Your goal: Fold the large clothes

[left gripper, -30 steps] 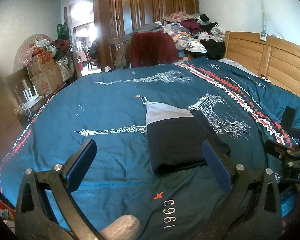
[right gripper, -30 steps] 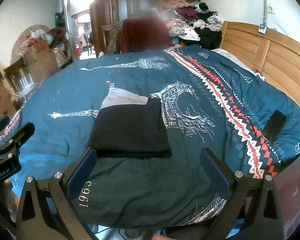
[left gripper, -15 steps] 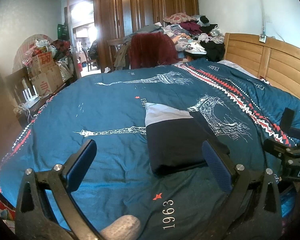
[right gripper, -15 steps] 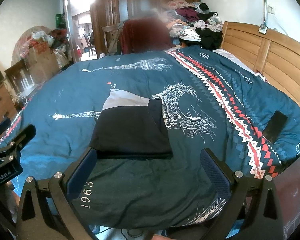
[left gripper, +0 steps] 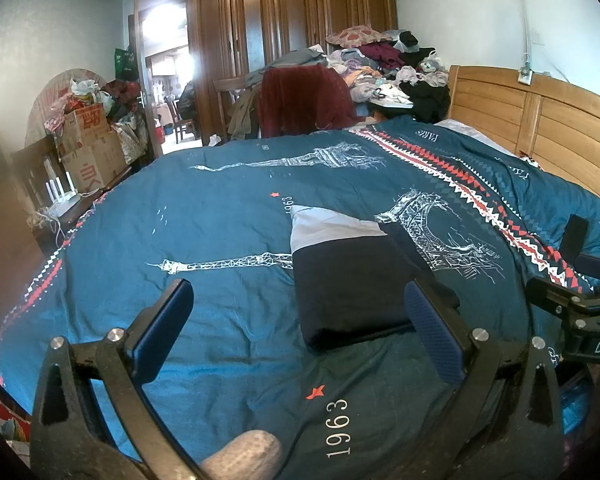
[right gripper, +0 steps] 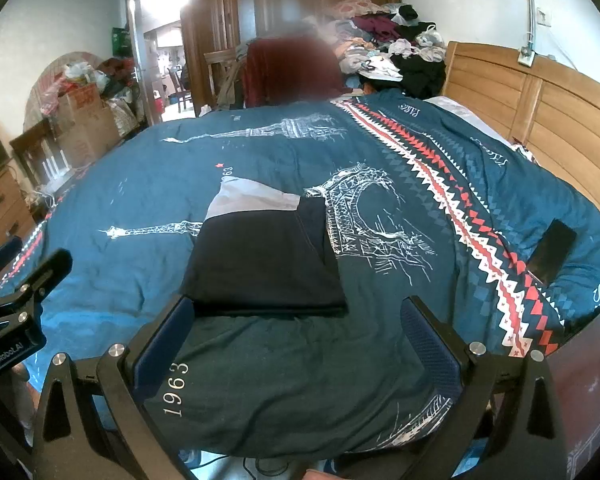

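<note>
Left gripper: jaws spread wide, empty, above the near part of the duvet. Right gripper: likewise wide, holding nothing. Folded dark garment lies flat mid-bed just beyond both, long axis running away from the cameras; grey-white end points toward the wardrobe. Black phone well right, near the headboard. Versus 0.5 s ago: no visible change; grippers and garment as they were.
</note>
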The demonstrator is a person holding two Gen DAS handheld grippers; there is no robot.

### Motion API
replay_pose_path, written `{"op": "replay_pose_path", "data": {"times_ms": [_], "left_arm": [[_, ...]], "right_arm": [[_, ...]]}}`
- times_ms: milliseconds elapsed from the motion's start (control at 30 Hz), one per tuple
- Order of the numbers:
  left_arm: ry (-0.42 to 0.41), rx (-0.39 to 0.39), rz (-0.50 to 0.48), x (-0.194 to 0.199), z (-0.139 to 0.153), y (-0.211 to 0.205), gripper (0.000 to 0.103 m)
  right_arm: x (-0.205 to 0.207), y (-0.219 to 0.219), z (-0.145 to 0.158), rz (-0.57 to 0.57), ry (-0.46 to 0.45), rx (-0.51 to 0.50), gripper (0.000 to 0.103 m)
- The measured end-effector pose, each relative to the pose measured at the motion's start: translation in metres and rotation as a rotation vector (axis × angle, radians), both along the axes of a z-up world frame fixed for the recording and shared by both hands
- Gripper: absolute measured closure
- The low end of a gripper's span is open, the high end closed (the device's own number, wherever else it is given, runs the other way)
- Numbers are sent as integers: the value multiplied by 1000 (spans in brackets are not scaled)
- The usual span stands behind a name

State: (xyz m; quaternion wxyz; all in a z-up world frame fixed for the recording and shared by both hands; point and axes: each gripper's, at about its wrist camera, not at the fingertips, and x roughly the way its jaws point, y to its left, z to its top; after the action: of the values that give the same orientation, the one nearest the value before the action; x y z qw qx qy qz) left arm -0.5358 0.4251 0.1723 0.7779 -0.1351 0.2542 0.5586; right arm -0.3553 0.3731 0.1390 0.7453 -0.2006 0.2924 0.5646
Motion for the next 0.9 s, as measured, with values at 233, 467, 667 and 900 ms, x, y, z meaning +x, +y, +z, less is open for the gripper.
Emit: {"op": "replay_pose_path", "data": {"times_ms": [233,467,667,900], "left_arm": [[-1,4,-4,1,1,-1,0],[-1,7,-5,2,1,-1,0],[1,12,-10,3,2,-1,0],[-1,10,-10,4,2,-1,0]], "right_arm": [[1,0,0,1,0,1,0],[2,0,0,1,0,1,0],[3,0,0,2,2,0,0],[2,0,0,1,2,0,0]]}}
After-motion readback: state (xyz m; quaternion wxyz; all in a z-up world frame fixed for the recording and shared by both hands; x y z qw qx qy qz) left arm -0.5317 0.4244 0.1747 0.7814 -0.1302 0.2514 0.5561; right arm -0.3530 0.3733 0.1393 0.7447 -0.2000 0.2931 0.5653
